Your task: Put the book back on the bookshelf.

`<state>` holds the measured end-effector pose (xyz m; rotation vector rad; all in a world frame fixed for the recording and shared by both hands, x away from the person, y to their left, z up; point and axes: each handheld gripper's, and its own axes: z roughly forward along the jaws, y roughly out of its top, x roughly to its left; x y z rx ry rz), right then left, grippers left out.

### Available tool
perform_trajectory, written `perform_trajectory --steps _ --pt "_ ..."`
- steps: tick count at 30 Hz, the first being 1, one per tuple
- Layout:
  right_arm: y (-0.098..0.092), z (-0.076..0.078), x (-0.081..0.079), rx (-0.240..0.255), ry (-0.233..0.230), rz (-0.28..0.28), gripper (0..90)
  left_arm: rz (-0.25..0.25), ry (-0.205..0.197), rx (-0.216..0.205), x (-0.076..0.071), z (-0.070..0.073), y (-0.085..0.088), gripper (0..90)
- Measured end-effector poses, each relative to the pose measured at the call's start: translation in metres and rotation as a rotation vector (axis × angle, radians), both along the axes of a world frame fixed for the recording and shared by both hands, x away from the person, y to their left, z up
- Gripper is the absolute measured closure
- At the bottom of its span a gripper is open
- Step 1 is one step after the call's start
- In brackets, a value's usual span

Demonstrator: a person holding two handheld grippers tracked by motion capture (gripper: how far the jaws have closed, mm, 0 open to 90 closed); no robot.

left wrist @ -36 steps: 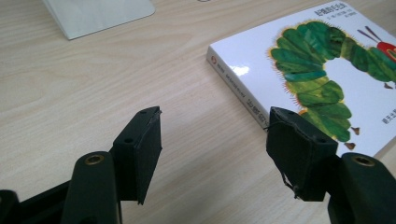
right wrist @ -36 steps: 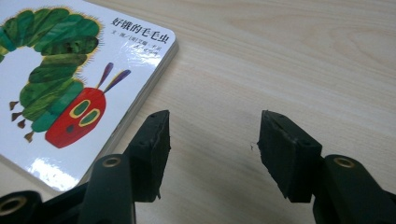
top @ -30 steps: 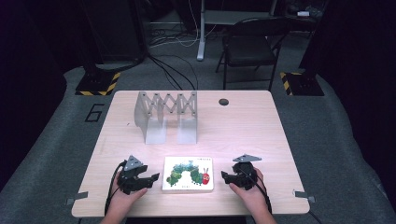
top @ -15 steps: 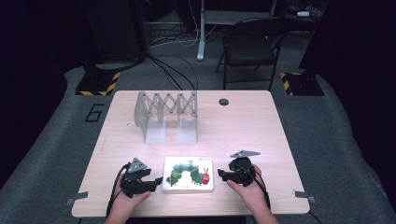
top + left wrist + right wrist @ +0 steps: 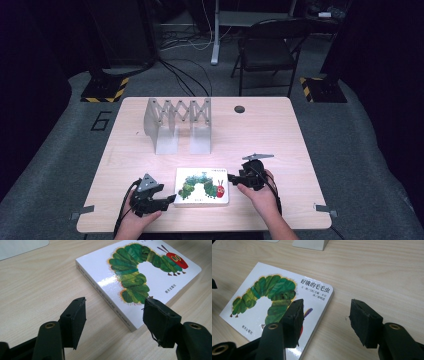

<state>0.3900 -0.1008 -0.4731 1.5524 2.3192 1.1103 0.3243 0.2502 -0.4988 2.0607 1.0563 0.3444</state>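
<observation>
the table (image 5: 280, 130) is a pale wooden top, mostly bare, which leaves room to work at its near edge. toward twelve o'clock from the middle stands the expanding bookrack (image 5: 178, 124), a grey metal accordion stand with upright plates, its slots vacant; i judge it waits there to take something standing on edge. a small dark disc (image 5: 239, 109) sits in the tabletop at about one o'clock, well apart from everything.

the picture book (image 5: 202, 186) lies flat, cover up, at six o'clock near the person's edge, a green caterpillar across its white cover. it lies square between the two hands, so each can come at a short side.

the left gripper (image 5: 169, 200) sits at the book's eight o'clock corner. in the left gripper view its jaws stand apart and unclenched, the book's (image 5: 140, 275) spine corner lying between the two black pads (image 5: 77, 320) with neither pad pressing on it. that reads as lining up for a pinch on the edge.

the right gripper (image 5: 231, 177) comes in from three o'clock. in the right gripper view its jaws are released too, one pad (image 5: 294, 320) hovering over the cover's (image 5: 269, 305) corner, the other over bare wood, gripping nothing. i judge both tongs are positioned to lift the book together toward the rack.
</observation>
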Motion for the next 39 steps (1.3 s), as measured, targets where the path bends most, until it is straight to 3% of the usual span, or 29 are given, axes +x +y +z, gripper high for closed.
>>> perform_trajectory --steps 3,10,21,27,31,33,39 --pt "0.004 0.000 0.006 0.011 0.005 0.002 46.6 0.001 0.017 -0.017 -0.001 -0.003 0.000 35.1" --pt "0.016 -0.003 0.015 0.005 0.026 0.028 49.7 -0.020 0.038 -0.006 -0.002 -0.006 -0.004 35.1" --pt "0.021 -0.008 0.028 0.056 0.106 0.031 52.9 -0.051 0.020 -0.010 -0.005 -0.009 -0.008 35.1" --pt "0.023 -0.010 0.034 0.054 0.116 0.038 52.8 -0.087 0.020 0.016 -0.007 -0.014 -0.015 31.3" --pt "0.024 -0.012 0.037 0.059 0.127 0.031 52.7 -0.079 0.022 0.011 -0.009 -0.017 -0.019 31.2" --pt "0.024 -0.013 0.039 0.062 0.134 0.027 52.5 -0.096 0.020 0.032 -0.008 -0.017 -0.018 31.1" --pt "0.026 -0.017 0.044 0.080 0.159 0.026 52.3 -0.083 0.017 0.039 -0.009 -0.023 -0.021 31.2"
